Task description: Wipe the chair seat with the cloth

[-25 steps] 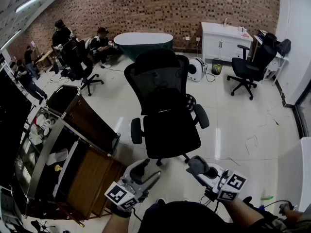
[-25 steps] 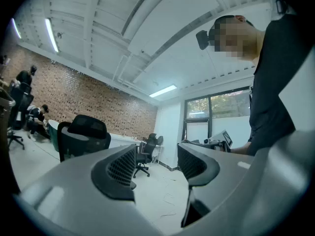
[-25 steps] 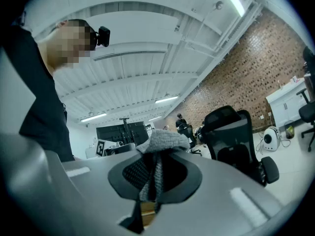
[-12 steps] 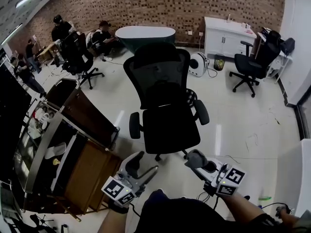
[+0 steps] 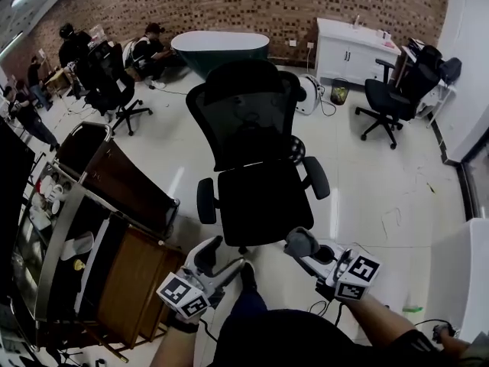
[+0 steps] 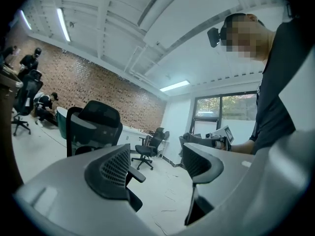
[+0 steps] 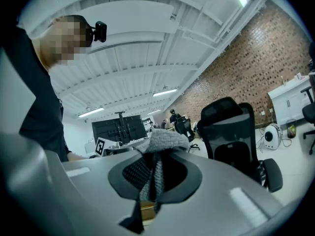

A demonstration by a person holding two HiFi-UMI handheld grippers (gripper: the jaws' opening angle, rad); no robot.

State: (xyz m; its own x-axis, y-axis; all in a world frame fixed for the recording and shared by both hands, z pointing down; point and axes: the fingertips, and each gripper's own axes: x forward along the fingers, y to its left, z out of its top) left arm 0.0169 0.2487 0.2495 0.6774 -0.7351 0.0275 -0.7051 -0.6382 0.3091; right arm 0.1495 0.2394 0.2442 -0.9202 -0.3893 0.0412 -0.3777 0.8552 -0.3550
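Cloth (image 7: 164,140), grey and coarse-woven, sat pinched between the jaws of the right gripper (image 7: 152,176), which were pressed together on it. A bunched fold stood above the pads and a strip hung down between them. Seen from the head camera, this gripper was held low at about 5 o'clock from the chair seat (image 5: 263,201) and clear of it, so the cloth was off the seat and over the pale floor (image 5: 382,182).

The left gripper (image 5: 227,256) hung at about 7 o'clock from the seat, also apart from it. Its jaws stood widely spread, having just been opening. Its own view showed nothing between them, only floor and room beyond.

Both grippers pointed roughly level toward the black office chair (image 5: 248,117). It stood at 12 o'clock ahead of the person, with its mesh back upright and an armrest on either side.

A wooden cart (image 5: 141,277) stood at about 8 o'clock from the chair, near it but not touching. Farther off, a dark-green tub (image 5: 221,48) lay at 12 o'clock against the brick wall (image 5: 229,6). A white cabinet (image 5: 351,52) stood at 1 o'clock and a second black chair (image 5: 390,94) at 2 o'clock. Several people (image 5: 145,48) sat or stood at 10 o'clock near the wall.
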